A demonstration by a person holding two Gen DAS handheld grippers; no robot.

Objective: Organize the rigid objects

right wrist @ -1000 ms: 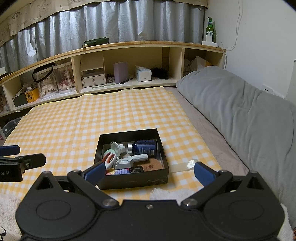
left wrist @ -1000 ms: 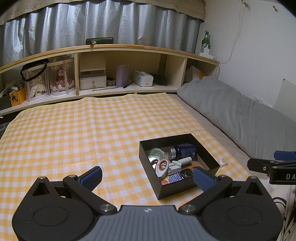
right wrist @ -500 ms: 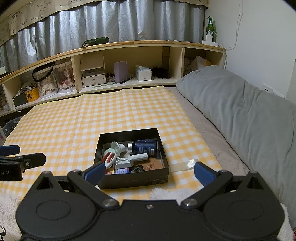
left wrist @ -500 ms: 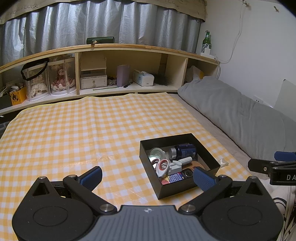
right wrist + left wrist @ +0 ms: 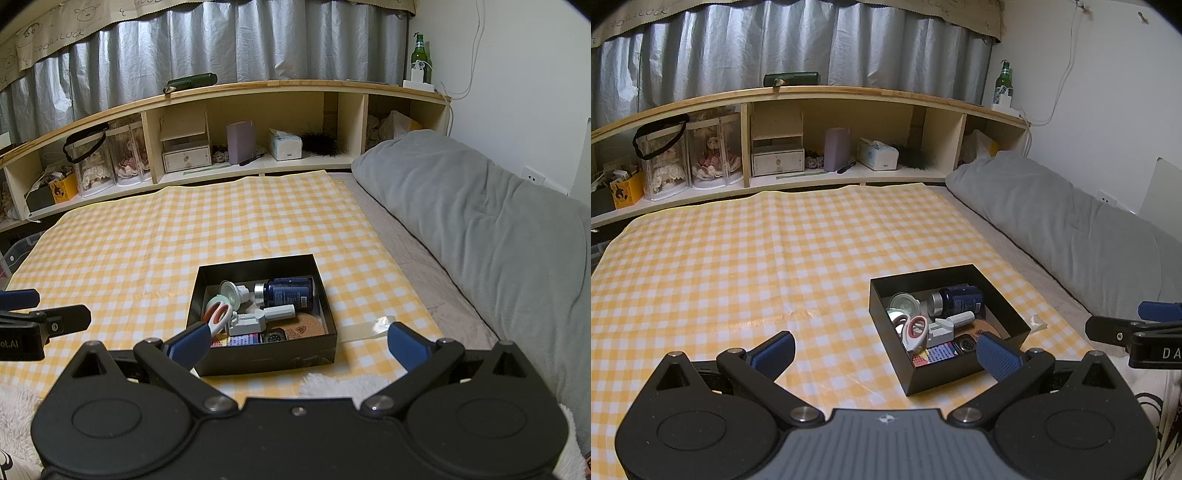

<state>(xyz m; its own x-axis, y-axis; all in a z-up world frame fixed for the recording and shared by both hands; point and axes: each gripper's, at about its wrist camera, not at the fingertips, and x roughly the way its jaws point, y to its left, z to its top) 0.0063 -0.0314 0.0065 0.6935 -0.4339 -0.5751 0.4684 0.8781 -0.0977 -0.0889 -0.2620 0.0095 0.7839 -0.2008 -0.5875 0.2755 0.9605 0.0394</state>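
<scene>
While both tools hang above the near edge of the bed, the left gripper [image 5: 885,352] has its blue pads spread wide and holds nothing, and the right gripper [image 5: 298,344] is spread the same way, also with nothing between the pads. Just beyond them the black box [image 5: 266,357] stands on the yellow checked cloth [image 5: 738,258]. Inside it lie the scissors [image 5: 218,316] with red handles, a dark blue bottle [image 5: 290,291] on its side, a white plastic part [image 5: 258,319], a cork coaster [image 5: 304,328], and what is perhaps a small compass [image 5: 273,336]. A grey blanket [image 5: 480,229] lies to the right; a wooden shelf [image 5: 812,96] stands behind.
</scene>
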